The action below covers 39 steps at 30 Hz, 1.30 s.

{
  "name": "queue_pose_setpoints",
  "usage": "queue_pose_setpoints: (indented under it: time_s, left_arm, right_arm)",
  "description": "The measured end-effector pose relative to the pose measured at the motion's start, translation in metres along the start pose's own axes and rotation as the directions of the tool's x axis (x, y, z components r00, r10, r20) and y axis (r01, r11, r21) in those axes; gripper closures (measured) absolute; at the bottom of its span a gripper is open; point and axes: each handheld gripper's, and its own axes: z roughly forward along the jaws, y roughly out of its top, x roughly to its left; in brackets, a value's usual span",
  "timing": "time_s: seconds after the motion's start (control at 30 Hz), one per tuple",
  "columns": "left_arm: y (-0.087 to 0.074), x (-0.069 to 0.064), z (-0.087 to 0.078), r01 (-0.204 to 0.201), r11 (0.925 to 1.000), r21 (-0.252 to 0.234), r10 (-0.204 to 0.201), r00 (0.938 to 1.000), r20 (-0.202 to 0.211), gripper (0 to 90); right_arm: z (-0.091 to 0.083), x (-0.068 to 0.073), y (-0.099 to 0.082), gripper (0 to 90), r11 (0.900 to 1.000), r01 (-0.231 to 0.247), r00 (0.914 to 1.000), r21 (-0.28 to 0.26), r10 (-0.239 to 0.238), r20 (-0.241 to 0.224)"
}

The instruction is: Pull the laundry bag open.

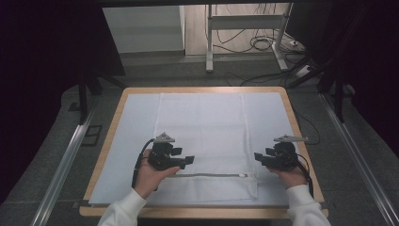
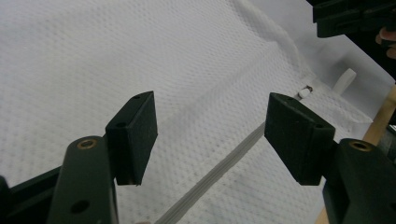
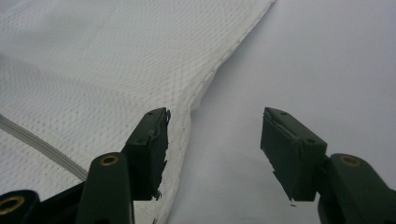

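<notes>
On the wooden table (image 1: 301, 141), over a pale blue-white cover sheet (image 1: 134, 136), a white mesh laundry bag (image 1: 202, 132) is laid flat, its zipper (image 1: 211, 175) running along the near edge, apparently closed, with the small pull (image 1: 243, 176) at the right end.

Left gripper (image 1: 189, 161): held above the bag near the zipper's left end, jaws spread, nothing between them; in the left gripper view the zipper (image 2: 219, 168) is seen passing below the gap, with the pull (image 2: 306, 91) beyond.

Right gripper (image 1: 258, 157): held at the bag's right side, jaws spread and empty; in the right gripper view the bag's hemmed edge (image 3: 205, 79) is seen just beside the left jaw.

Handling, as judged: light, limp, thin fabric, expected to sag and fold when lifted. The mesh offers little to pinch cleanly; the hemmed edge or the stiffer zipper tape is better taken, and the pull for opening.
</notes>
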Motion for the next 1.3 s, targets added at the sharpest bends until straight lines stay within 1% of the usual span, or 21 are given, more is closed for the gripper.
queue_pose_setpoints:
  time_s: [0.13,0.33,0.53,0.63,0.67,0.7,0.83,1.1,1.23,1.27,1.3]
  left_arm:
    - [0.001,-0.007,0.006,-0.006,0.9999,0.010,0.006,0.9996,0.026,34.7]
    - [0.001,-0.017,0.013,-0.021,0.9995,0.024,0.020,0.9989,0.044,34.9]
    - [0.000,-0.026,0.023,-0.039,0.9980,0.050,0.036,0.9976,0.059,35.5]
    - [0.001,-0.032,0.029,-0.047,0.9973,0.057,0.043,0.9966,0.070,35.5]
    - [0.003,-0.036,0.032,-0.053,0.9966,0.063,0.048,0.9959,0.078,35.5]
    - [0.003,-0.036,0.032,-0.053,0.9966,0.063,0.048,0.9959,0.078,35.5]
    - [0.006,-0.044,0.037,-0.065,0.9957,0.065,0.059,0.9934,0.098,35.4]
    - [0.009,-0.058,0.050,-0.084,0.9932,0.081,0.075,0.9907,0.114,35.3]
    - [0.009,-0.062,0.055,-0.083,0.9927,0.087,0.072,0.9901,0.120,35.3]
    - [0.009,-0.062,0.056,-0.089,0.9917,0.093,0.077,0.9897,0.121,35.3]
    - [0.010,-0.064,0.058,-0.083,0.9924,0.090,0.072,0.9897,0.124,35.3]
  right_arm:
    - [0.000,0.000,-0.001,40.8,1.0000,-0.001,1.0000,-0.002,0.001,0.001]
    - [-0.002,-0.001,-0.001,40.9,0.9999,-0.004,1.0000,-0.011,0.004,0.002]
    - [-0.002,-0.001,-0.002,40.9,0.9999,0.000,1.0000,-0.014,0.000,0.005]
    - [-0.002,-0.001,-0.002,40.8,0.9999,0.003,1.0000,-0.016,-0.003,0.007]
    - [-0.002,-0.001,-0.002,40.8,0.9999,0.002,1.0000,-0.016,-0.002,0.006]
    - [-0.002,-0.001,-0.002,40.8,0.9999,0.002,1.0000,-0.016,-0.002,0.006]
    - [-0.002,-0.001,-0.002,40.9,0.9999,0.002,1.0000,-0.016,-0.002,0.006]
    - [-0.003,0.000,-0.003,40.8,0.9998,0.006,0.9999,-0.021,-0.006,0.011]
    - [-0.002,0.001,-0.003,40.8,0.9998,0.009,0.9999,-0.019,-0.008,0.014]
    - [-0.002,0.001,-0.003,40.8,0.9998,0.009,0.9999,-0.019,-0.008,0.014]
    - [-0.002,0.001,-0.003,40.9,0.9998,0.009,0.9998,-0.020,-0.009,0.016]
